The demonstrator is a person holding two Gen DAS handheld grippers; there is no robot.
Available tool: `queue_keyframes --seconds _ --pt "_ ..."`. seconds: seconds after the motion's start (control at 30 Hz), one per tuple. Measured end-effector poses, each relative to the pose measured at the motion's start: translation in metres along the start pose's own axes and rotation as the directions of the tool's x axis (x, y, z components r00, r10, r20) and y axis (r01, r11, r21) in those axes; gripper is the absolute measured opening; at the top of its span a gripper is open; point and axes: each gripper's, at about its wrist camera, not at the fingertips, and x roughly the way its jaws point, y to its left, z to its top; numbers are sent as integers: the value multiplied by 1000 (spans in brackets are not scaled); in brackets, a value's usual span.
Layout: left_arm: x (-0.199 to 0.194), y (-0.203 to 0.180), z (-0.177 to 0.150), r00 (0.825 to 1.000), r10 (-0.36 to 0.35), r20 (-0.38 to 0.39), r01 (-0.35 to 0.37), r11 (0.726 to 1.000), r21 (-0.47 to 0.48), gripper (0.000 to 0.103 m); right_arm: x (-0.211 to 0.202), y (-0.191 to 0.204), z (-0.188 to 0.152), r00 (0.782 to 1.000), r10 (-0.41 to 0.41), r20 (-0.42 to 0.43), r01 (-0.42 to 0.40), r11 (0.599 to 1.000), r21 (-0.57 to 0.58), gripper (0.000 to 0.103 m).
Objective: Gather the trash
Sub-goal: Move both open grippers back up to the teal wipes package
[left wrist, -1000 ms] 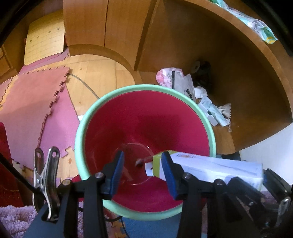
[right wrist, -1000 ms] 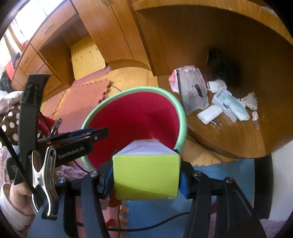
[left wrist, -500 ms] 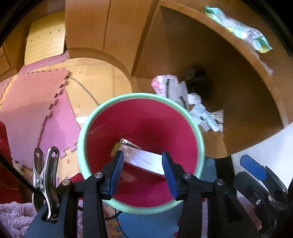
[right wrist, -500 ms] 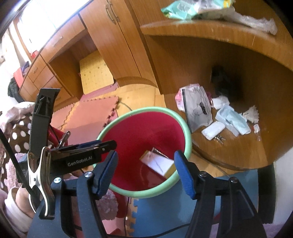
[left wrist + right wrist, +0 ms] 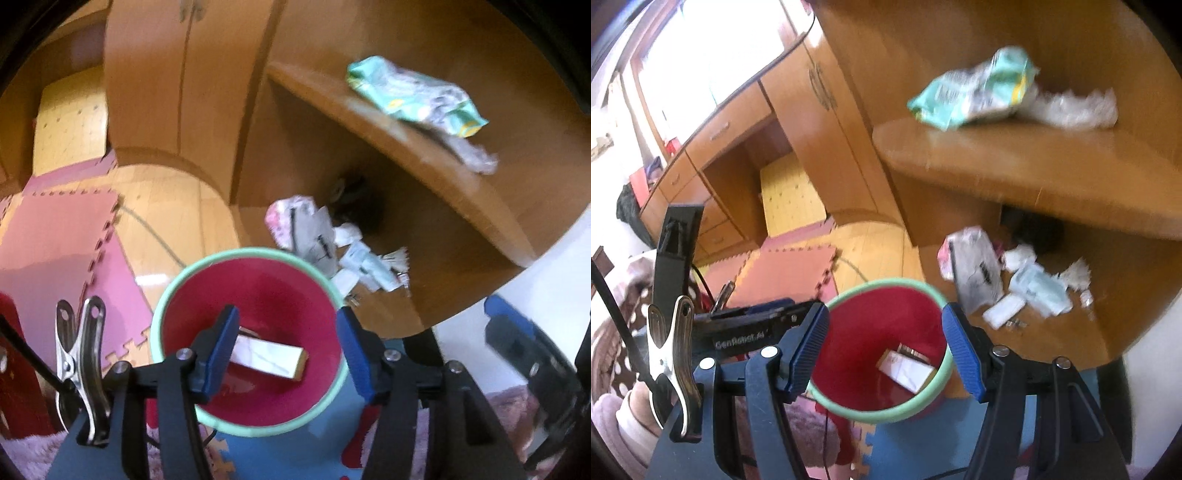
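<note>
While both tools hang above the red bin, nothing sits between either pair of pads. Left tool: jaws wide, having just been opening, empty. Right tool: jaws wide too, opened a moment ago, empty. Bin has a pale green rim and stands on the floor, on blue foam mat, close against the lower shelf of a wooden unit. Inside the bin, at the bottom, lies a white box with a yellowish end, flat on its side; a second small dark-edged item seems to lie just behind it, blurred. Litter pile on the lower shelf: a grey printed pouch, white wrappers, a pale blue packet, touching or overlapping. Upper shelf carries a crumpled mint-green packet with clear plastic beside it. Pink foam tiles cover the floor to the left.
</note>
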Motion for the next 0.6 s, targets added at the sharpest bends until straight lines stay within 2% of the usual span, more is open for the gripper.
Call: queue_keyframes --seconds 0.27,0.6 --pt "-24 -17 42 996 -30 80 25 998 60 59 -33 -7 36 994 -64 87 67 997 -27 65" --pt "-31 -37 111 980 -82 183 56 988 147 61 -45 -42 93 972 -172 160 169 985 31 65"
